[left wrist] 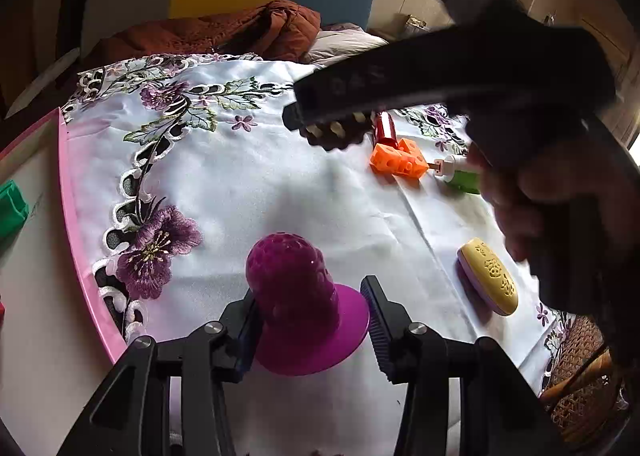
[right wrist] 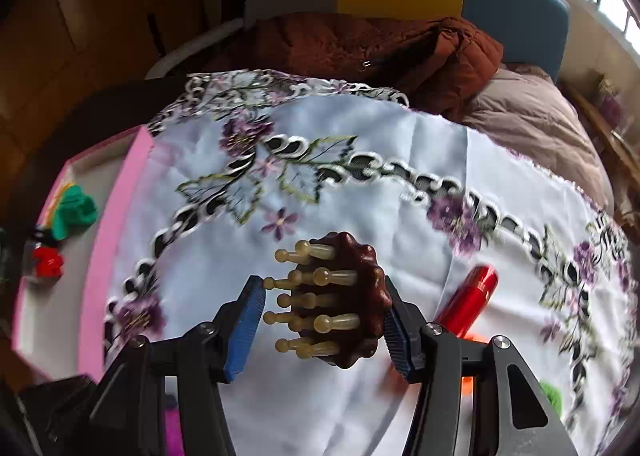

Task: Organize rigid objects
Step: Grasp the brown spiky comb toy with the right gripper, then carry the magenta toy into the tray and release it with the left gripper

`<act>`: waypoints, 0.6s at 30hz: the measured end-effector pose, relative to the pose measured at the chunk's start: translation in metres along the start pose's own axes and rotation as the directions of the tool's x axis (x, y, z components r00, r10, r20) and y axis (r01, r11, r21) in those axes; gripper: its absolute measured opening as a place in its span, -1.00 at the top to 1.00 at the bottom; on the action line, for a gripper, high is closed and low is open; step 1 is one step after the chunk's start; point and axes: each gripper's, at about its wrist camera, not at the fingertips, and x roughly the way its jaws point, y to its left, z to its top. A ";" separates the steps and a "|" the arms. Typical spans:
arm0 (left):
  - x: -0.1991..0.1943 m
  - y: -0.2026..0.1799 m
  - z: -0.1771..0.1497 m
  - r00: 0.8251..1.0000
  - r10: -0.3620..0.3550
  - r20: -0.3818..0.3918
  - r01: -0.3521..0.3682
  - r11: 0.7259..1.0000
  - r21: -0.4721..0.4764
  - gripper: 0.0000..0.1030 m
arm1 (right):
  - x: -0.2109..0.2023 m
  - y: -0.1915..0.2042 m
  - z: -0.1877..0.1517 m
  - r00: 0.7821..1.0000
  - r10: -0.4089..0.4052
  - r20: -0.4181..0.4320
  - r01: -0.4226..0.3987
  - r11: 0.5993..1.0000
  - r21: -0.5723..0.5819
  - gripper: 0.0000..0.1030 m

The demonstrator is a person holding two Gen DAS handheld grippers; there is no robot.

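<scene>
Purple cone toy [left wrist: 298, 296] sits clamped in the left gripper [left wrist: 308, 320]; right gripper [right wrist: 324, 320] grasps the wooden massager [right wrist: 340, 300], both probably bound for the pink tray [right wrist: 120, 192] off left.

We note a glossy dark wooden massager [right wrist: 352, 304] with smooth translucent pegs. Purple toy [left wrist: 298, 296]: shiny, bumpy plastic. Red tube [right wrist: 468, 302]: glossy, metallic-looking. Cloth [left wrist: 280, 184]: satiny white fabric, embroidered flowers. Pads [right wrist: 245, 326]: ribbed blue rubber. Tray [right wrist: 116, 216]: matt pink rim.
</scene>
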 end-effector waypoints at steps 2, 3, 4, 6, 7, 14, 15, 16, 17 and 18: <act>-0.003 -0.002 -0.003 1.000 0.007 -0.001 -0.007 1.000 0.009 0.08 | -0.006 0.004 -0.014 1.000 0.002 0.005 -0.002 1.000 0.000 -0.10; -0.004 -0.003 -0.004 1.000 0.012 -0.001 -0.012 1.000 0.018 0.08 | -0.007 0.005 -0.021 1.000 0.004 0.003 -0.004 1.000 0.007 -0.10; -0.006 -0.005 -0.006 1.000 0.017 0.000 -0.017 1.000 0.025 0.08 | -0.006 0.004 -0.028 1.000 0.013 -0.002 -0.013 1.000 0.017 -0.10; -0.008 -0.007 -0.008 1.000 0.026 0.000 -0.026 0.999 0.036 0.08 | -0.003 0.000 -0.039 1.000 0.013 -0.019 -0.013 0.999 0.032 -0.10; -0.009 -0.008 -0.009 0.999 0.032 0.000 -0.032 0.999 0.041 0.08 | -0.001 -0.001 -0.043 1.000 0.008 -0.030 -0.007 0.999 0.035 -0.10; -0.032 -0.012 -0.011 0.996 0.074 0.049 -0.077 0.995 0.064 0.08 | 0.002 -0.006 -0.043 1.000 0.007 -0.011 -0.006 0.998 0.055 -0.10; -0.035 -0.013 -0.011 0.996 0.077 0.055 -0.080 0.995 0.065 0.08 | 0.003 -0.004 -0.043 1.000 0.001 -0.009 -0.001 0.999 0.047 -0.10; -0.041 -0.013 -0.011 0.995 0.079 0.065 -0.084 0.994 0.063 0.08 | 0.003 -0.003 -0.043 1.000 -0.003 -0.010 0.004 0.999 0.041 -0.10; -0.047 -0.014 -0.011 0.994 0.083 0.077 -0.088 0.994 0.063 0.08 | 0.003 -0.003 -0.043 1.000 -0.006 -0.010 0.006 0.999 0.038 -0.10; -0.050 -0.014 -0.010 0.993 0.086 0.085 -0.091 0.994 0.063 0.08 | 0.004 -0.002 -0.043 1.000 -0.007 -0.010 0.007 0.999 0.036 -0.10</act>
